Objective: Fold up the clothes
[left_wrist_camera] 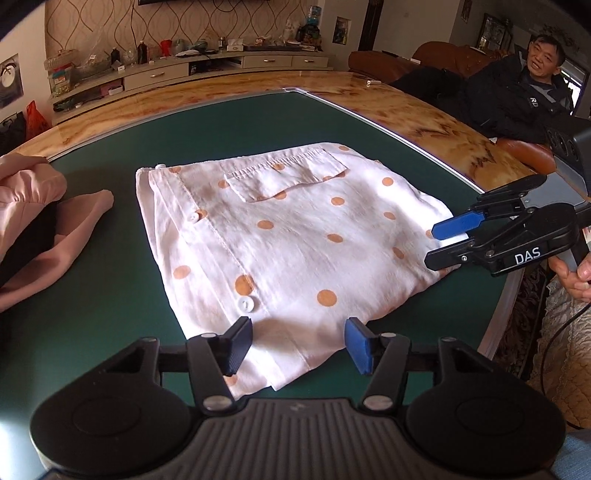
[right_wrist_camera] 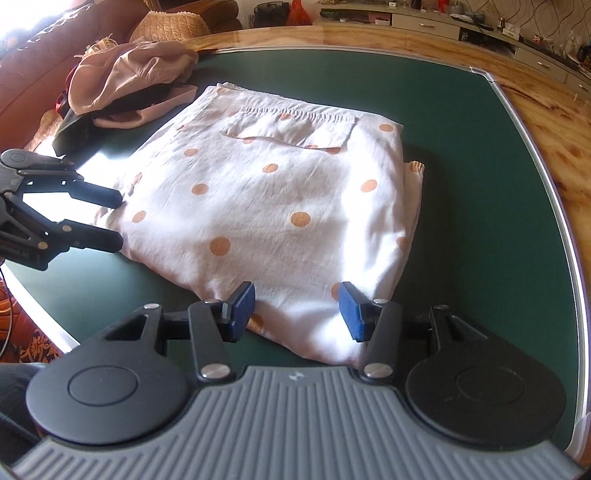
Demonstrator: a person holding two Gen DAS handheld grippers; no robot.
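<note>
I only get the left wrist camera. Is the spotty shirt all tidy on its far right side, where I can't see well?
Observer: Not quite. In the right wrist view a small frilly flap pokes out from under the right edge of the spotted shirt, onto the green table.
Operator: Oh! And what's behind the pink pile? My picture cuts it off.
Observer: Just past the pink pile there is a brown sofa with a tan cushion on it.
</note>
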